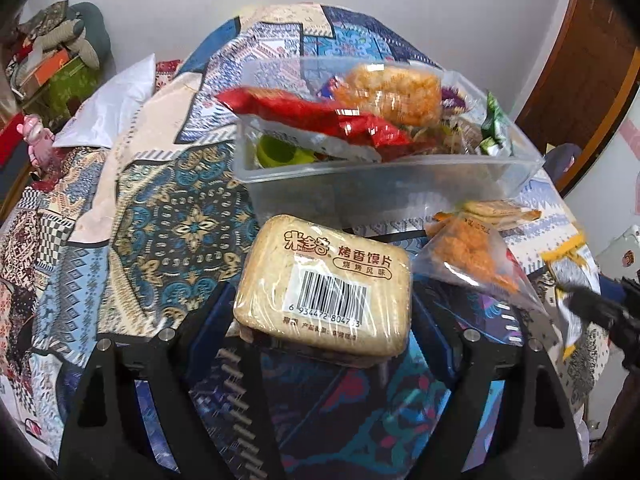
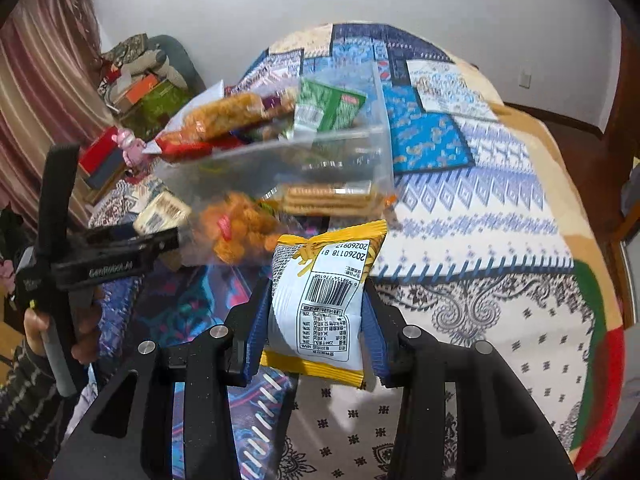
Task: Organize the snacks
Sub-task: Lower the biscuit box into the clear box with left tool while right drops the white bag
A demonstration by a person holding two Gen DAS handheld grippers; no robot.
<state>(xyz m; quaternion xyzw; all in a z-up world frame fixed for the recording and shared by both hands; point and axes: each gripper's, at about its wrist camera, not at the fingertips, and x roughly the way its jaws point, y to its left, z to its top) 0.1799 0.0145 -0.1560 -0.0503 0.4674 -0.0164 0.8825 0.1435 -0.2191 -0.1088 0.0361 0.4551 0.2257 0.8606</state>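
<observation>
While the right hand-held gripper (image 2: 316,320) is clenched on a yellow-and-white snack packet (image 2: 326,304), seen at the lower centre of the right wrist view, the packet is pinched between the blue pads (image 2: 256,332) and held above the patterned bedspread (image 2: 480,240). In the left wrist view, the left hand-held gripper (image 1: 324,300) is spread wide around a wrapped block of toasted bun slices (image 1: 324,284), which sits between the fingers at the centre of the frame; whether the pads press on it cannot be told. A clear plastic bin (image 1: 380,176), heaped with snack bags, is seen just above the block. A clear bag of orange puffs (image 1: 468,256) and a packet of crackers (image 1: 496,212) lie to the right of the block, below the bin. At the left edge of the right wrist view, a hand (image 2: 36,328) is seen on the left gripper's handle.
</observation>
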